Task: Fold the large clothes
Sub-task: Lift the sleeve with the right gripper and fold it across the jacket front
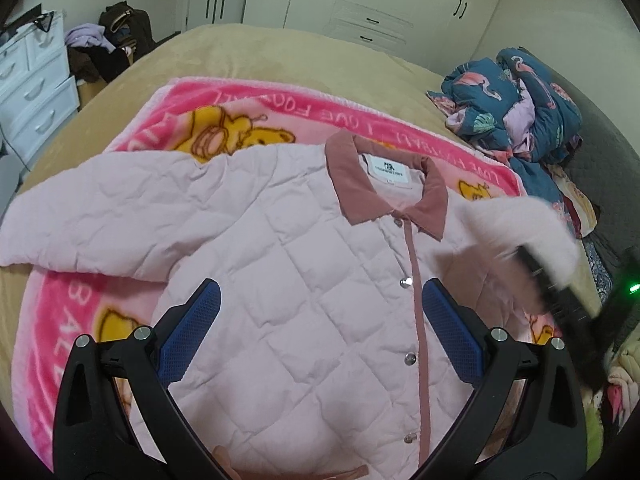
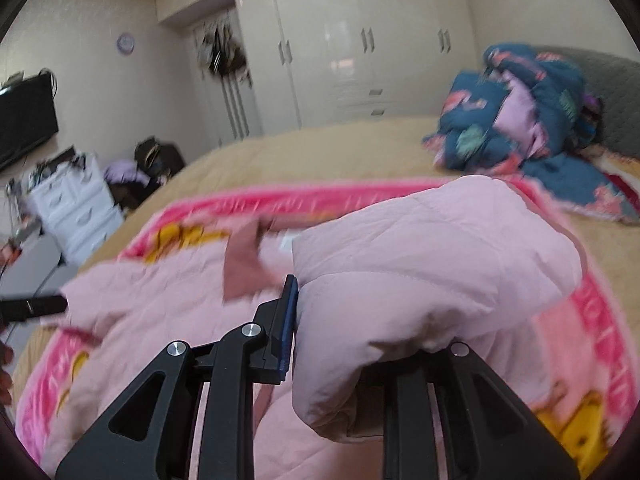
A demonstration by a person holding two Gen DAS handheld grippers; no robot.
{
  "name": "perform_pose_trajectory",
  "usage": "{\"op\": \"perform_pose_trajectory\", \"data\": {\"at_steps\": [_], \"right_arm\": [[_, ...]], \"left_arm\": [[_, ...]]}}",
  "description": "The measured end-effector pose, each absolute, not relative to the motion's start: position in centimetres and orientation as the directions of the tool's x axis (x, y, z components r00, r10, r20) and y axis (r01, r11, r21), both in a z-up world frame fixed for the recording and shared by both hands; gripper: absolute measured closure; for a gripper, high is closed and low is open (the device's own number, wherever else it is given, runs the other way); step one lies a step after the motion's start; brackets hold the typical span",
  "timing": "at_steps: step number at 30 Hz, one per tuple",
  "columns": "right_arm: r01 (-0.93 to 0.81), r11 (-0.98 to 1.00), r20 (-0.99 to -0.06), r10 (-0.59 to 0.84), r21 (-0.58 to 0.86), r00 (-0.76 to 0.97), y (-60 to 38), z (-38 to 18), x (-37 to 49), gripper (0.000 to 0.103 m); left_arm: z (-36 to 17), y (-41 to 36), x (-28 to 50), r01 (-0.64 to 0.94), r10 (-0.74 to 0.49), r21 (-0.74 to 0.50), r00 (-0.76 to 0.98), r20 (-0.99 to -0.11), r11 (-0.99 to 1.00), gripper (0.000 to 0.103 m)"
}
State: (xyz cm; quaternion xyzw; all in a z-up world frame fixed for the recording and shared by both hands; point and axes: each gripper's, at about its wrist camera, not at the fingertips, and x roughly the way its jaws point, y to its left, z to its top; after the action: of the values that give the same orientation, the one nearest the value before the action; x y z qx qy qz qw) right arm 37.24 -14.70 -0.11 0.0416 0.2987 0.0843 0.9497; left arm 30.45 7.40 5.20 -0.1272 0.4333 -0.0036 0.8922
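Note:
A pale pink quilted jacket (image 1: 280, 264) with a dusty-rose collar (image 1: 352, 172) lies face up on a pink cartoon blanket (image 1: 248, 108), snaps closed down the front. My left gripper (image 1: 320, 320) hovers open over its chest, holding nothing. Its left sleeve (image 1: 92, 220) stretches out flat. My right gripper (image 2: 316, 320) is shut on the jacket's right sleeve (image 2: 432, 264), lifted above the body of the jacket (image 2: 160, 320). In the left wrist view that raised sleeve (image 1: 516, 232) and the right gripper's dark body (image 1: 560, 292) are motion-blurred.
The blanket lies on a tan bedspread (image 1: 280, 56). A heap of blue flamingo-print bedding (image 1: 516, 108) sits at the bed's head. White drawers (image 1: 32, 88) and a pile of clothes (image 1: 104, 48) stand beside the bed. White wardrobes (image 2: 360, 48) line the far wall.

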Motion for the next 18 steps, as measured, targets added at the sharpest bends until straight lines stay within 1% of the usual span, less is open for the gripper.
{"op": "perform_pose_trajectory", "data": {"at_steps": [4, 6, 7, 8, 10, 11, 12, 14, 17, 18], "right_arm": [[-0.124, 0.975, -0.629, 0.214, 0.185, 0.747, -13.6, -4.3, 37.8, 0.082], [-0.109, 0.964, -0.657, 0.245, 0.241, 0.713, -13.6, -5.9, 37.9, 0.073], [-0.103, 0.958, -0.666, 0.262, 0.268, 0.699, -13.8, -6.4, 37.9, 0.062], [-0.098, 0.951, -0.666, 0.277, 0.294, 0.693, -14.0, -6.7, 37.7, 0.058], [-0.087, 0.938, -0.658, 0.3, 0.336, 0.691, -14.7, -7.0, 36.8, 0.056], [-0.073, 0.928, -0.65, 0.311, 0.366, 0.694, -15.2, -7.0, 36.3, 0.054], [-0.056, 0.918, -0.641, 0.316, 0.392, 0.699, -15.8, -6.9, 35.9, 0.051], [0.014, 0.885, -0.605, 0.306, 0.465, 0.735, -17.7, -6.5, 34.4, 0.041], [0.091, 0.819, -0.548, 0.292, 0.566, 0.783, -20.4, -6.3, 33.2, 0.042], [0.097, 0.803, -0.539, 0.299, 0.587, 0.788, -20.7, -6.3, 33.3, 0.044]], "left_arm": [[4.4, 7.0, 30.7, -0.09, -0.141, -0.246, 0.614, -0.777, 0.965, 0.009], [4.0, 6.8, 30.9, -0.082, -0.164, -0.267, 0.605, -0.779, 0.96, 0.009], [3.9, 6.7, 30.9, -0.083, -0.171, -0.274, 0.602, -0.78, 0.958, 0.009], [3.7, 6.6, 30.9, -0.082, -0.18, -0.283, 0.599, -0.78, 0.956, 0.009], [3.5, 6.4, 31.0, -0.079, -0.188, -0.29, 0.597, -0.78, 0.954, 0.009], [3.4, 6.3, 31.1, -0.08, -0.19, -0.293, 0.597, -0.78, 0.953, 0.009], [3.4, 6.3, 31.1, -0.079, -0.192, -0.295, 0.597, -0.779, 0.952, 0.009], [3.2, 6.2, 31.2, -0.084, -0.205, -0.313, 0.594, -0.778, 0.946, 0.009], [2.9, 5.9, 31.3, -0.089, -0.226, -0.339, 0.587, -0.777, 0.937, 0.009], [2.8, 5.8, 31.4, -0.089, -0.232, -0.345, 0.584, -0.778, 0.934, 0.009]]}}
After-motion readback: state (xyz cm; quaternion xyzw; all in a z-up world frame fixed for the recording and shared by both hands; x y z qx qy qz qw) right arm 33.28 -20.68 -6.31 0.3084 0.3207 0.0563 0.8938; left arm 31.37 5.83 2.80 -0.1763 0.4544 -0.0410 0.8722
